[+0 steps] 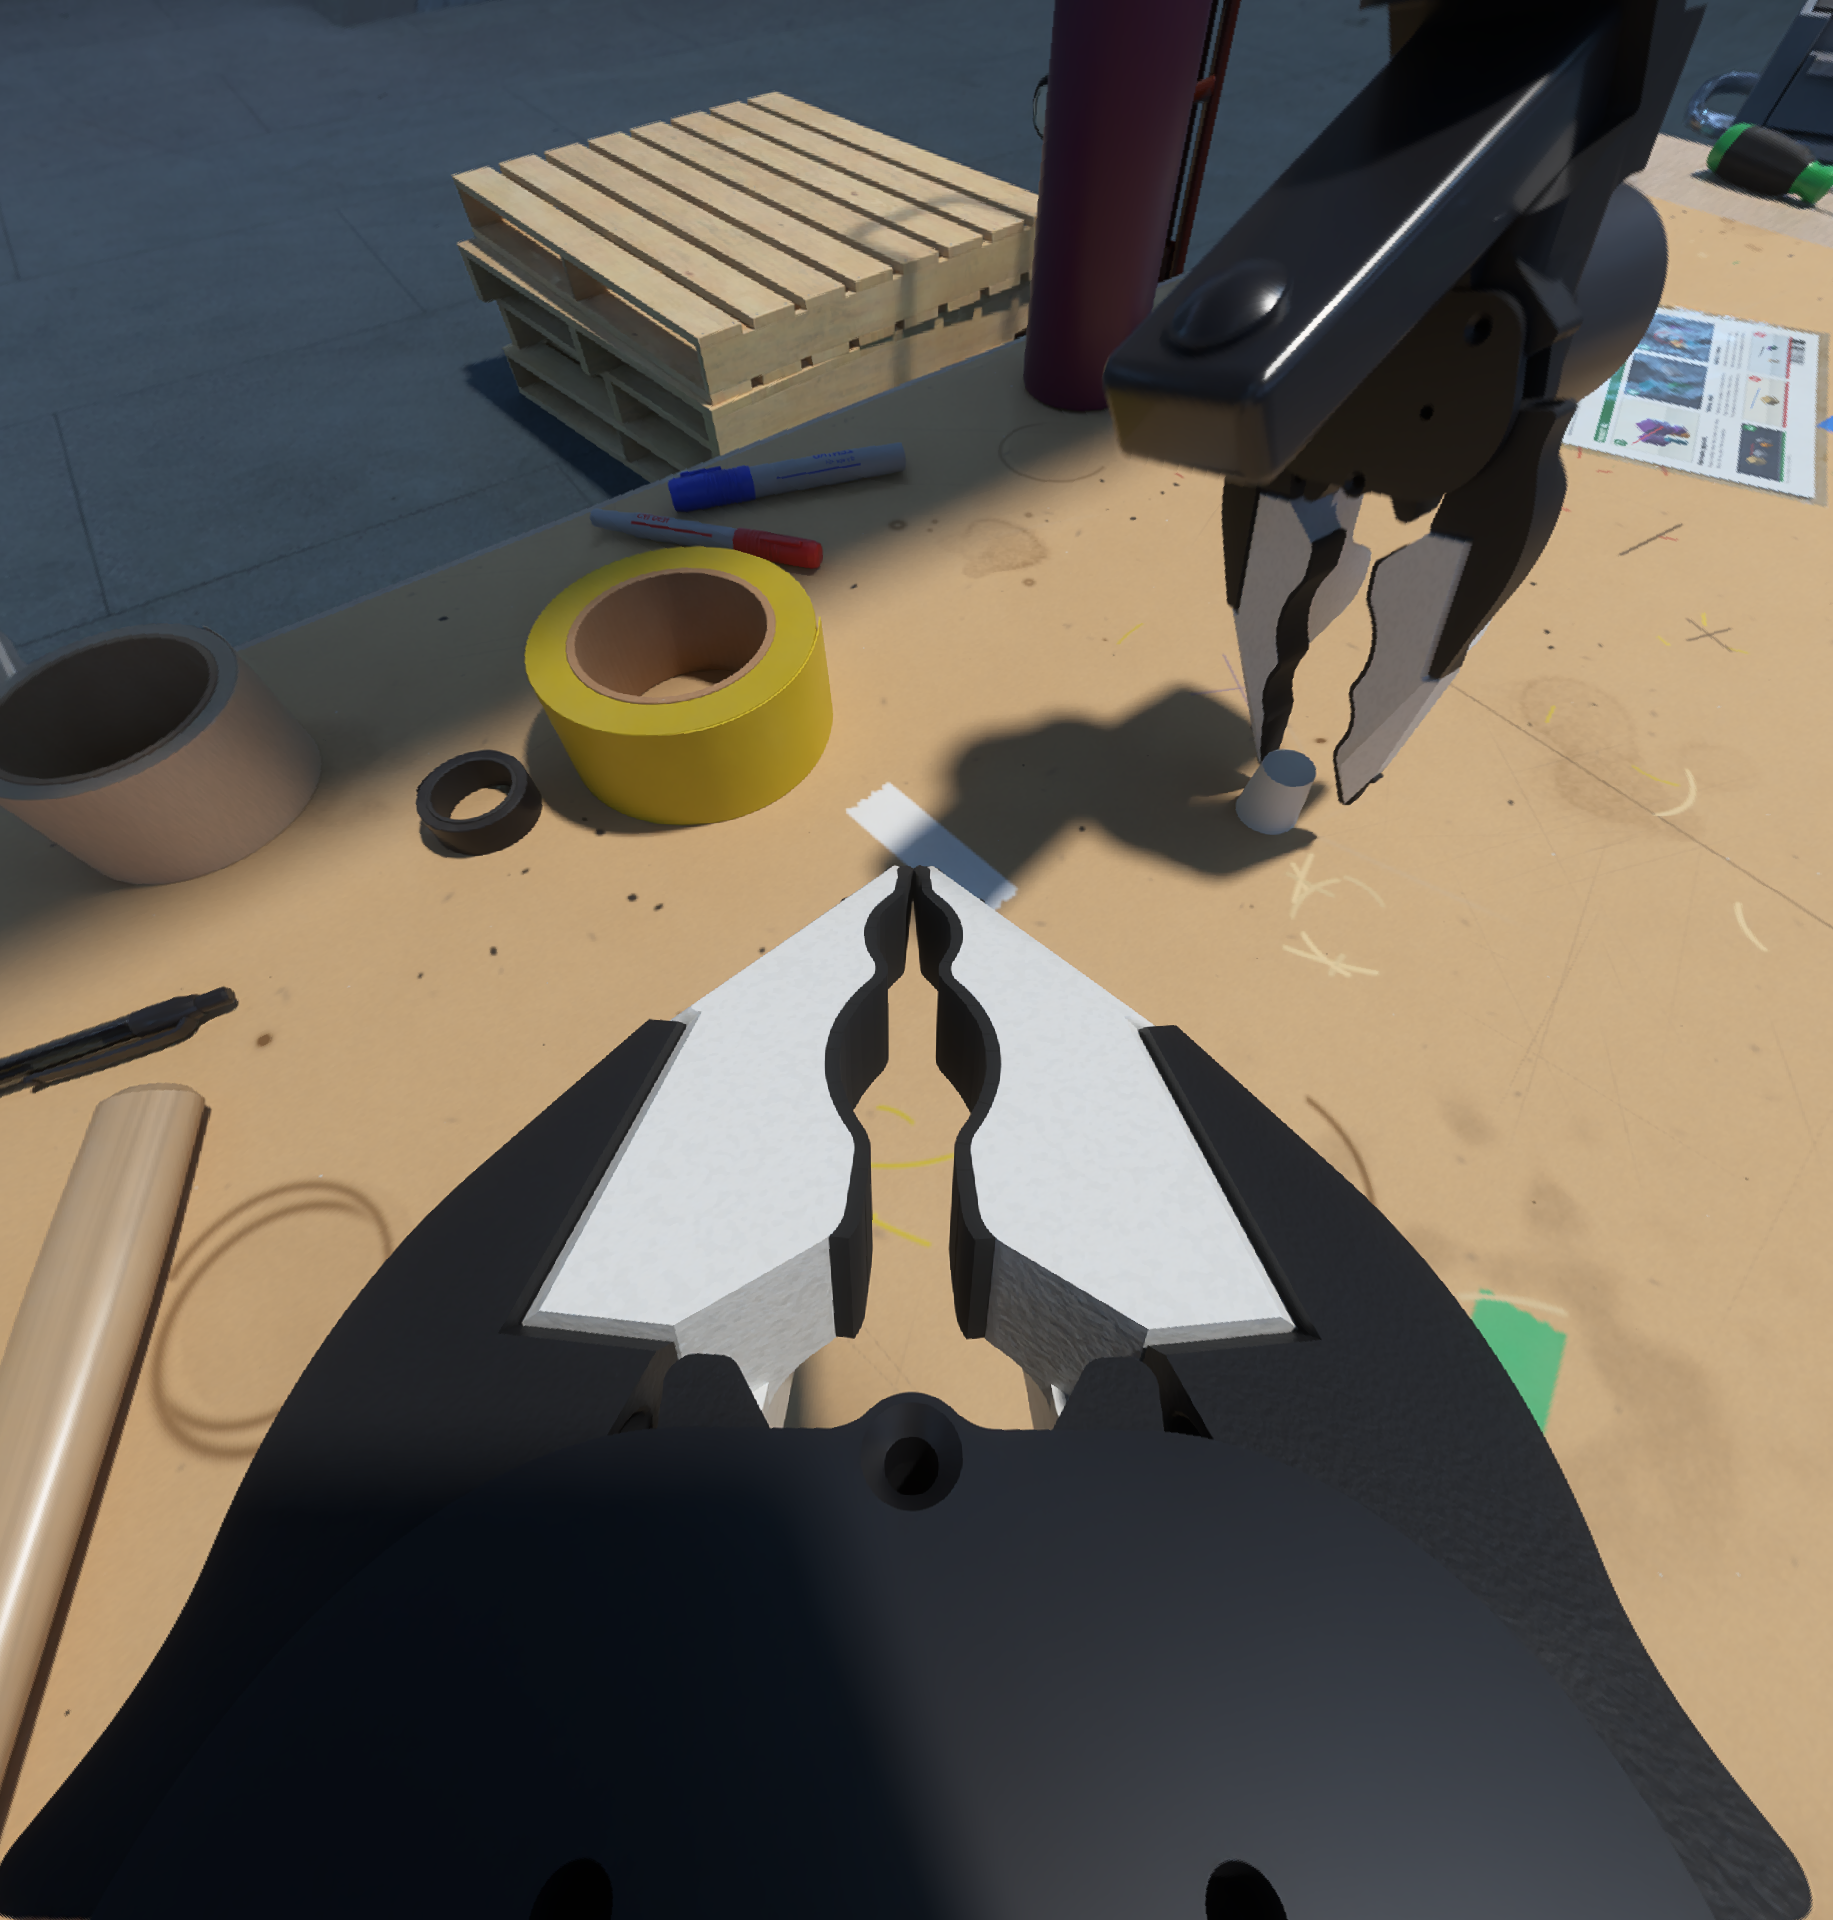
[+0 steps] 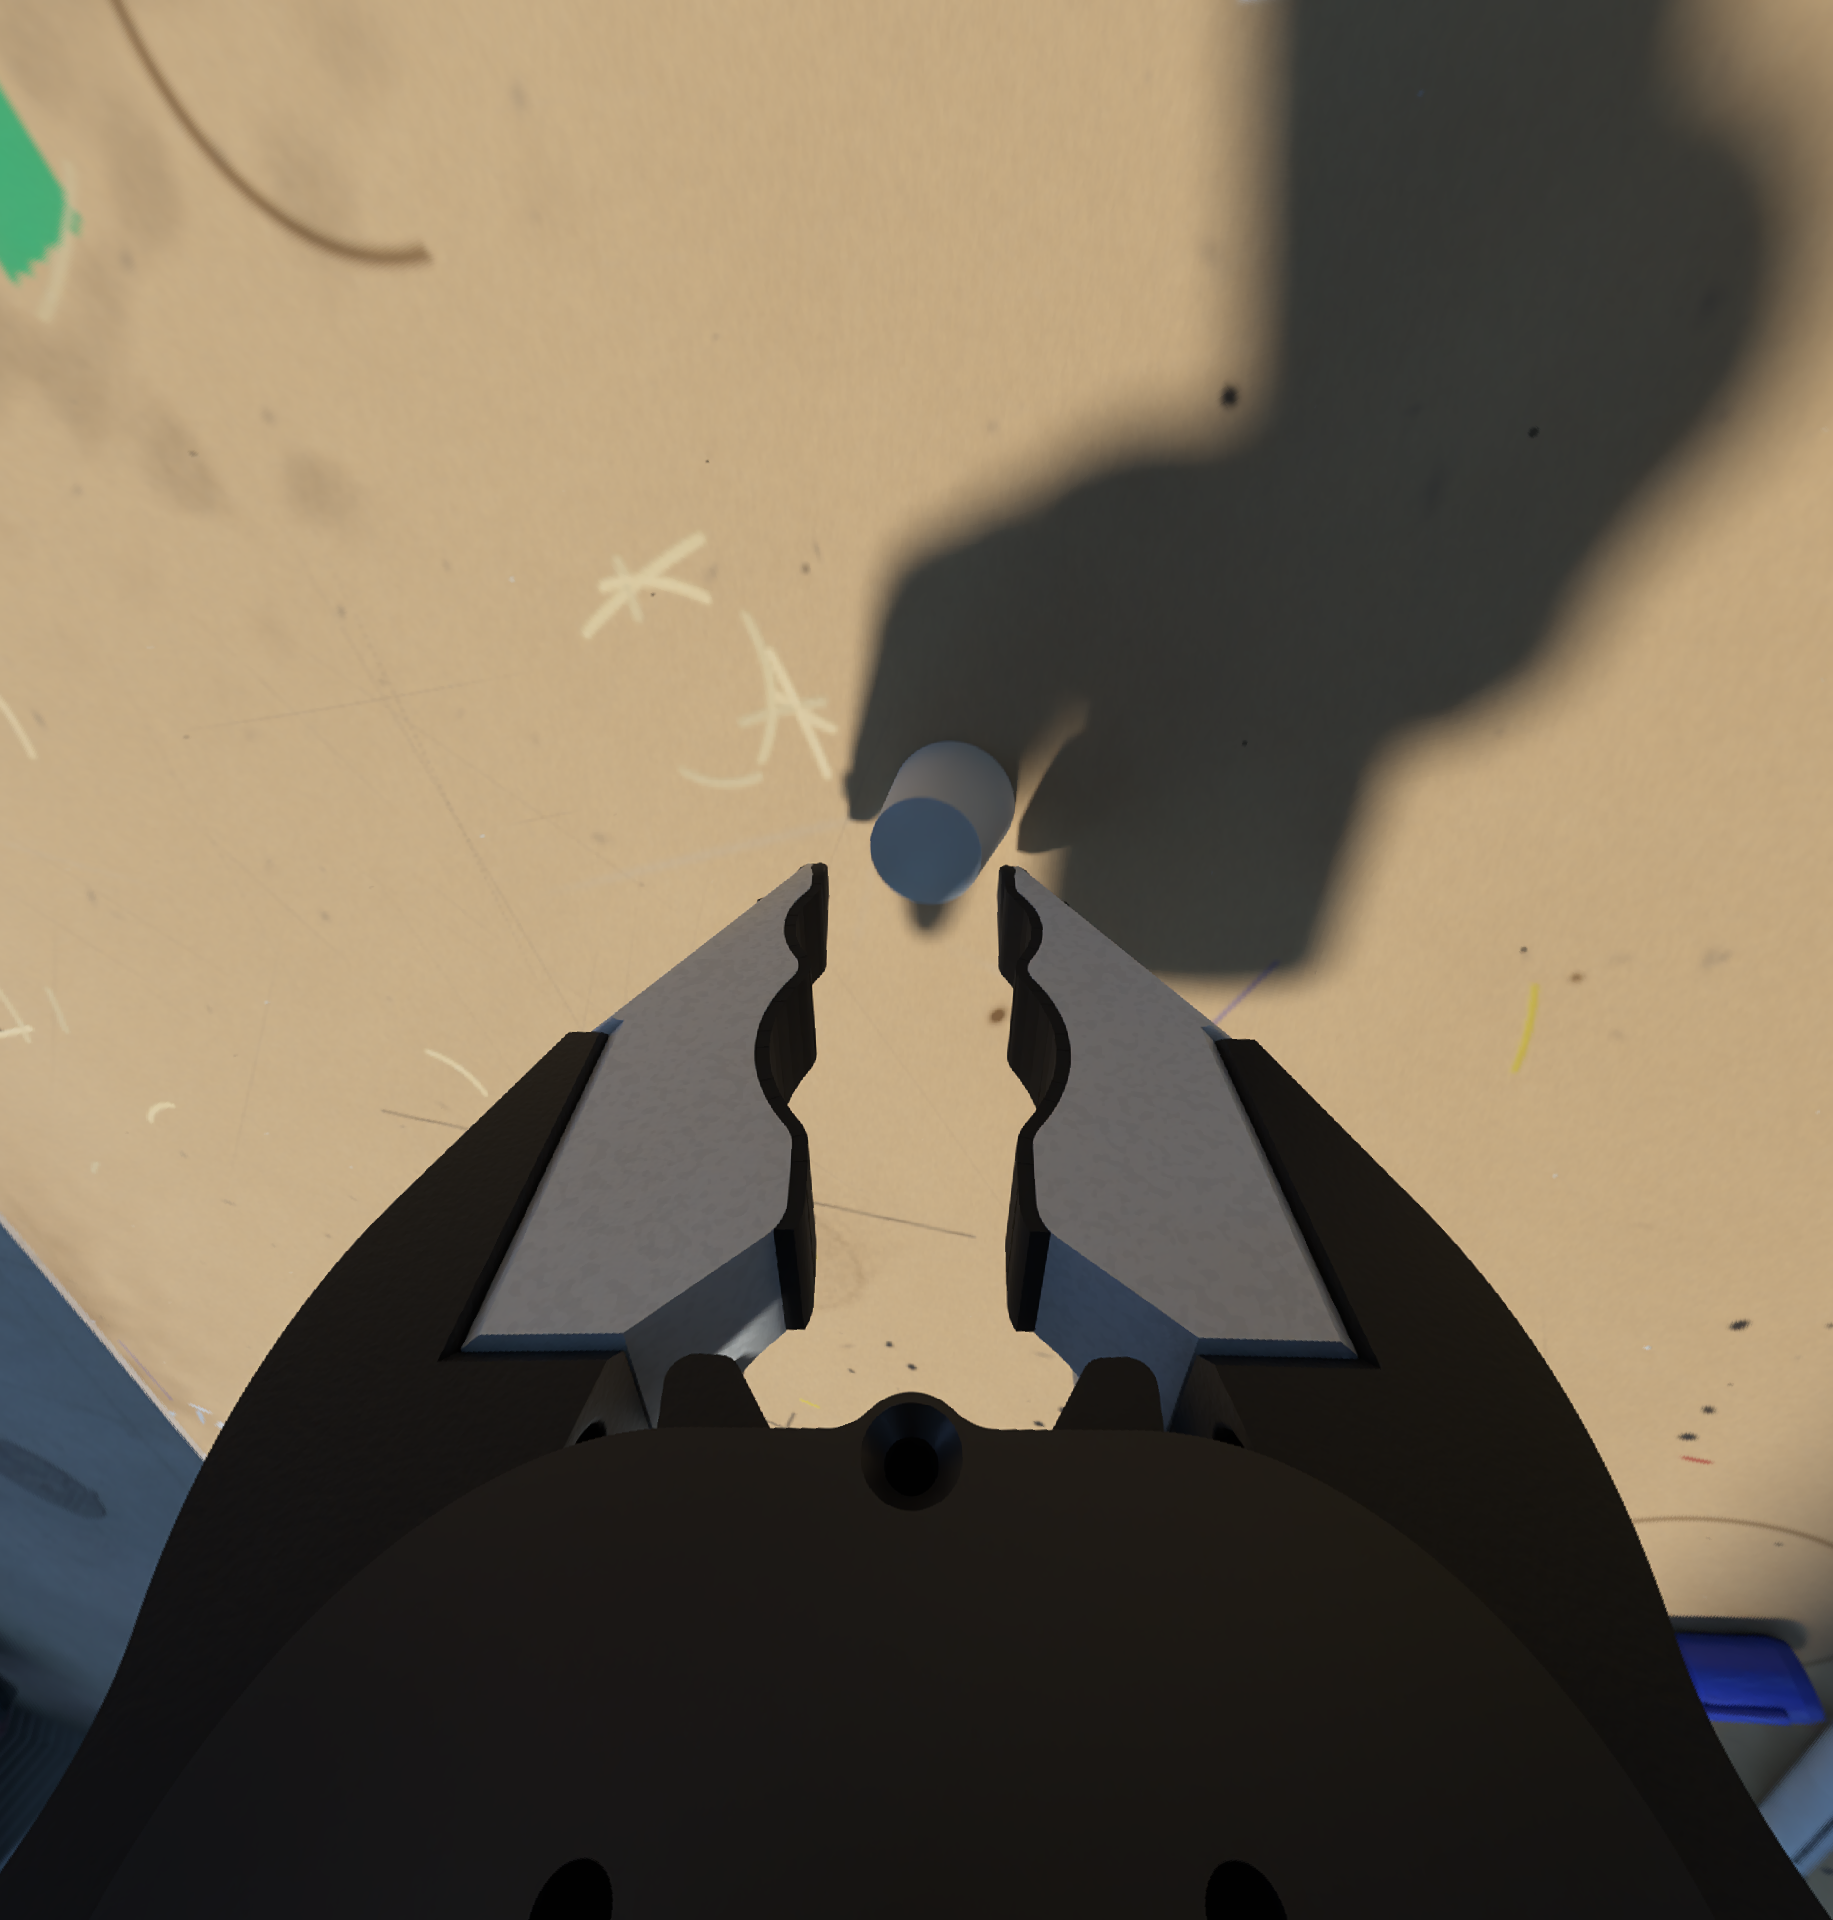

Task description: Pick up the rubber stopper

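The right tool (image 2: 913, 871) is hanging over the surface (image 2: 372, 831) with its fingers parted, gripping nothing. Its tips are sitting just above the stopper (image 2: 941, 821), one to each side, and a thin gap is showing between them and it in the right wrist view. In the left wrist view the same tool (image 1: 1307, 774) is pointing steeply down, and its left fingertip is looking as if it is touching the stopper (image 1: 1276, 792); whether it is truly touching I cannot tell.

The stopper is standing on end on the surface (image 1: 1099, 1039), its long axis running upright with a slight lean, and its flat round top is facing up toward the right tool. It is a short, pale grey cylinder, plain and smooth, lying partly inside the tool's shadow.

The left tool (image 1: 912, 873) is sitting nearer, its fingers closed together at the tips and empty, well apart from the stopper and to its left. A white strip (image 1: 927, 836) is lying just past its tips.

Farther left, a yellow tape roll (image 1: 683, 686) is resting beside a black ring (image 1: 476, 800), with two markers (image 1: 756, 509) beyond them.
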